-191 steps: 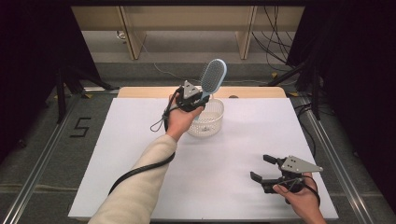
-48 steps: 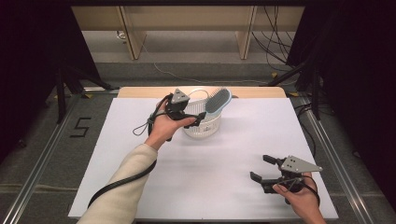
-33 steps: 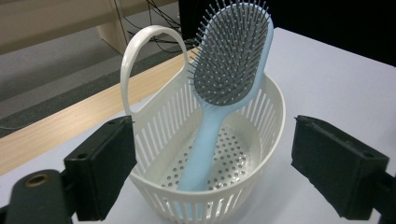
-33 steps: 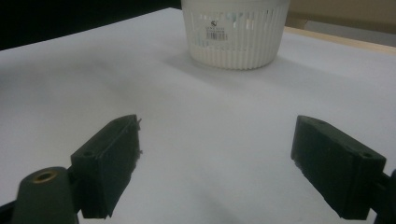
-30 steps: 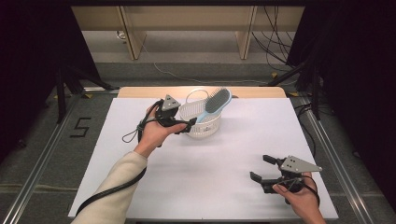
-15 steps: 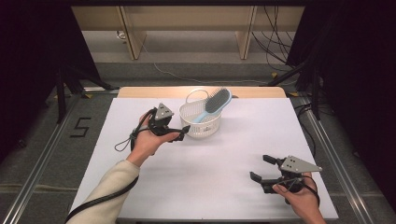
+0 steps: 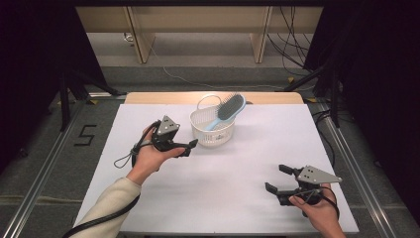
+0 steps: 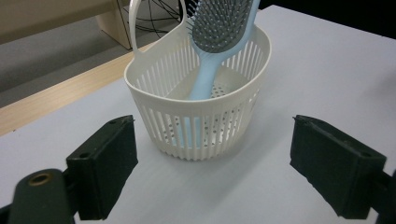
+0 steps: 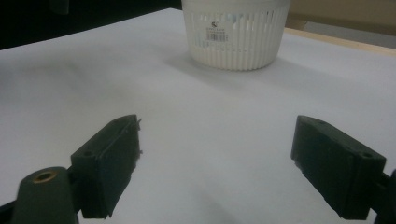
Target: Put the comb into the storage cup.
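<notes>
The brush (image 7: 227, 110) already sits in the basket (image 7: 213, 130): its pale blue handle goes down inside to the perforated floor, and its grey bristled head leans up and out over the basket's far right rim. The basket stands upright on the white counter (image 7: 237, 173), close to the counter's far edge, its loop handle rising at the back. So the main step looks done, since nothing holds the brush and it rests on the basket alone. The left hand-held gripper (image 7: 190, 147) is just to the left of the basket, near it but apart from it, and its jaws stand wide with nothing between them; in the left gripper view the basket (image 8: 198, 116) and brush (image 8: 212, 42) lie ahead of the black jaws with bare counter between. The right hand-held gripper (image 7: 279, 179) is well apart from the basket, towards the near right corner of the counter, and its jaws also stand wide and empty; the right gripper view looks across open counter to the basket (image 9: 236, 32) and the label on its wall. What seems left is little: clearing the left hand away from the basket and, perhaps, checking that the leaning brush does not tip the basket or slide out over the rim.
</notes>
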`<state>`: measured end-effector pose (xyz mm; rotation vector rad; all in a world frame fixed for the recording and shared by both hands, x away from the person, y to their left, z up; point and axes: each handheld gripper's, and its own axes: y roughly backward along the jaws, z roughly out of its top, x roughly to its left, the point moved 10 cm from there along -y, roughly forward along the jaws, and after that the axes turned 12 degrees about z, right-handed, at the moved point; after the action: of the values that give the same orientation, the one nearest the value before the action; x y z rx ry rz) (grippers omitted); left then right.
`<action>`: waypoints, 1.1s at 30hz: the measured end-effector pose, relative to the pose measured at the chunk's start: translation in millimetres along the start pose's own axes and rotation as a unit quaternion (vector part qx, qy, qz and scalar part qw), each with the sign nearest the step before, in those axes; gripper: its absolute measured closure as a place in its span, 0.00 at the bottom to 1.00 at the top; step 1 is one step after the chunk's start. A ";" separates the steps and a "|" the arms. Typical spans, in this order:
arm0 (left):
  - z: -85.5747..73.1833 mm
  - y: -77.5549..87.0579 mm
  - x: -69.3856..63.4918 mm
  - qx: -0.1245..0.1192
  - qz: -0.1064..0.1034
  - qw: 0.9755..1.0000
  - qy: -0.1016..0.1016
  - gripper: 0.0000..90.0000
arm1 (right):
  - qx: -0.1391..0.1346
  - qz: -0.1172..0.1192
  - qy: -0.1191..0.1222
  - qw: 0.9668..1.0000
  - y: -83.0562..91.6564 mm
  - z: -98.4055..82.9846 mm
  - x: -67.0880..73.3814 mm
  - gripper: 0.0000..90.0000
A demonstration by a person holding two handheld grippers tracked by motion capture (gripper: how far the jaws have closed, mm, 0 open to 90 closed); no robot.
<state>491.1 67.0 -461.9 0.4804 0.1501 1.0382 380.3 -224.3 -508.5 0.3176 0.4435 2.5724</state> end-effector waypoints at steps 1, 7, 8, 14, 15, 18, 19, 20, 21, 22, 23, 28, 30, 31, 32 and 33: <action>-1.3 1.3 0.2 -0.001 0.001 1.000 -0.001 0.16 | 0.000 0.000 0.000 1.000 0.0 0.0 -0.1 0.18; -11.3 10.3 1.8 -0.001 0.003 1.000 -0.005 0.16 | 0.000 0.000 0.001 1.000 -0.1 0.1 0.1 0.18; -12.9 12.1 2.3 -0.001 0.003 1.000 -0.004 0.16 | 0.000 0.000 0.001 1.000 0.0 0.1 0.1 0.18; -20.4 25.0 5.8 -0.002 0.005 1.000 0.001 0.16 | 0.001 0.001 0.000 1.000 -0.1 0.3 0.9 0.18; -21.4 27.2 6.0 -0.004 0.005 1.000 0.003 0.16 | 0.000 0.001 0.001 1.000 -0.1 0.4 1.0 0.18; -27.7 33.9 5.9 -0.003 0.005 1.000 0.001 0.17 | -0.001 0.001 0.001 1.000 0.0 0.6 0.9 0.18; -29.0 35.6 6.6 -0.004 0.007 1.000 -0.001 0.16 | 0.001 0.000 0.000 1.000 0.2 0.3 0.7 0.18; -31.6 37.4 6.1 -0.002 0.005 1.000 0.001 0.16 | 0.000 0.000 0.000 1.000 0.0 0.3 0.9 0.18; -33.7 39.1 6.3 -0.002 0.005 1.000 0.000 0.17 | 0.000 0.001 0.000 1.000 0.0 0.6 1.1 0.18; -36.5 40.9 7.1 -0.001 0.006 1.000 0.000 0.17 | -0.001 0.001 0.001 1.000 0.0 0.8 1.1 0.18; -38.5 42.1 8.0 -0.001 0.007 1.000 -0.001 0.17 | 0.000 0.001 0.001 1.000 -0.1 0.7 1.1 0.18; -46.7 47.6 13.8 -0.002 0.015 1.000 -0.002 0.17 | 0.000 -0.001 0.001 1.000 0.2 0.8 1.1 0.18; -50.0 48.8 14.1 0.000 0.015 1.000 -0.001 0.17 | 0.000 0.000 0.001 1.000 -0.2 0.6 1.1 0.18; -51.5 49.7 15.4 -0.001 0.018 1.000 -0.003 0.17 | 0.000 0.000 0.001 1.000 -0.2 0.7 1.1 0.18; -53.6 50.1 15.2 -0.002 0.018 1.000 0.000 0.17 | -0.001 0.000 0.001 1.000 -0.1 0.8 1.1 0.18; -55.6 50.7 16.6 -0.003 0.023 1.000 -0.002 0.17 | -0.001 0.000 0.001 1.000 0.0 0.8 1.1 0.18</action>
<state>440.4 119.6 -486.6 0.4826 0.1330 1.0829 379.7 -223.5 -507.6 0.3145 0.4428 2.5735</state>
